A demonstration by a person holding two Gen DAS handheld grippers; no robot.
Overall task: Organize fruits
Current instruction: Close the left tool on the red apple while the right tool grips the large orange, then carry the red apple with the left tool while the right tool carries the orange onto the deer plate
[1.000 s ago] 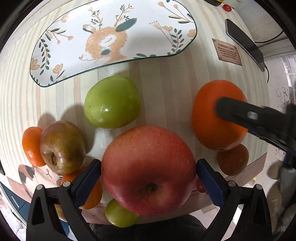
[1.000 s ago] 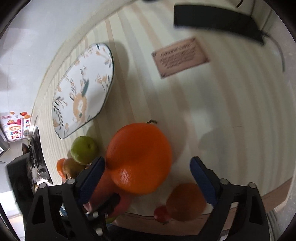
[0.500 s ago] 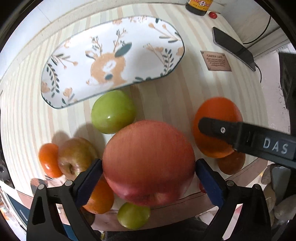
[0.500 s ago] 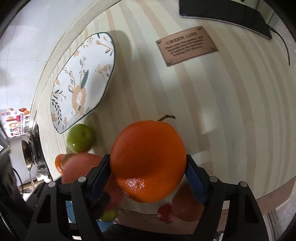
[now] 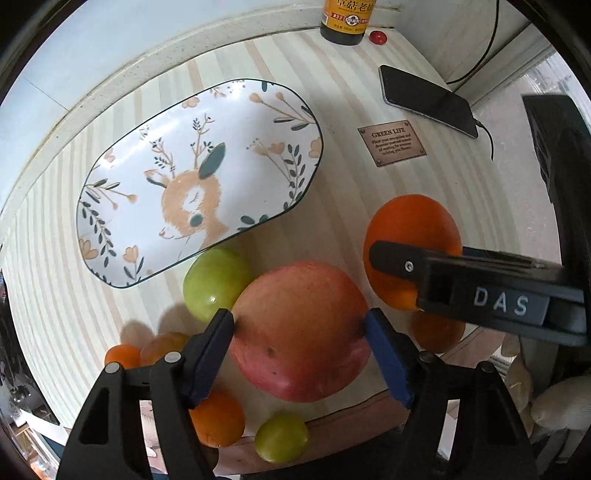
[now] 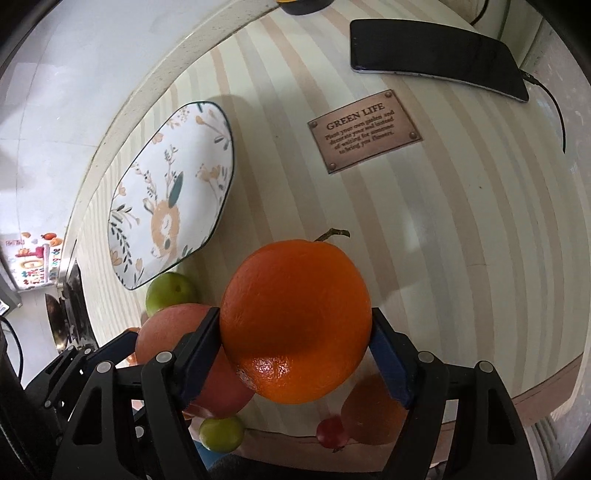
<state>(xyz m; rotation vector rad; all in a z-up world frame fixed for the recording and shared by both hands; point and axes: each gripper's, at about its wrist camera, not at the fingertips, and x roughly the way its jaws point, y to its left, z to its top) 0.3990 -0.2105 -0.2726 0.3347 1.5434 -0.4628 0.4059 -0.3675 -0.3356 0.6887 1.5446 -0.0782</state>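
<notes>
My left gripper (image 5: 300, 334) is shut on a big red apple (image 5: 301, 330) and holds it above the striped table. My right gripper (image 6: 295, 338) is shut on a large orange (image 6: 295, 325), also lifted; that orange shows in the left wrist view (image 5: 412, 236). An empty deer-patterned plate (image 5: 122, 184) lies ahead, also in the right wrist view (image 6: 207, 147). A green apple (image 5: 216, 282) sits just before the plate. Small oranges (image 5: 218, 422), a brownish apple (image 5: 162, 347) and a small green fruit (image 5: 281, 437) lie near the table's front edge.
A black phone (image 5: 428, 99) with a cable and a brown "GREEN LIFE" plaque (image 5: 391, 144) lie at the right. A sauce bottle (image 5: 345, 22) and red cap (image 5: 377, 36) stand at the back. Another orange (image 6: 373, 413) and a small red fruit (image 6: 332, 432) sit below the right gripper.
Both grippers have risen with their fruit, so the table looks farther away. The right gripper closed on the orange and lifted it. The left still holds the red apple.
</notes>
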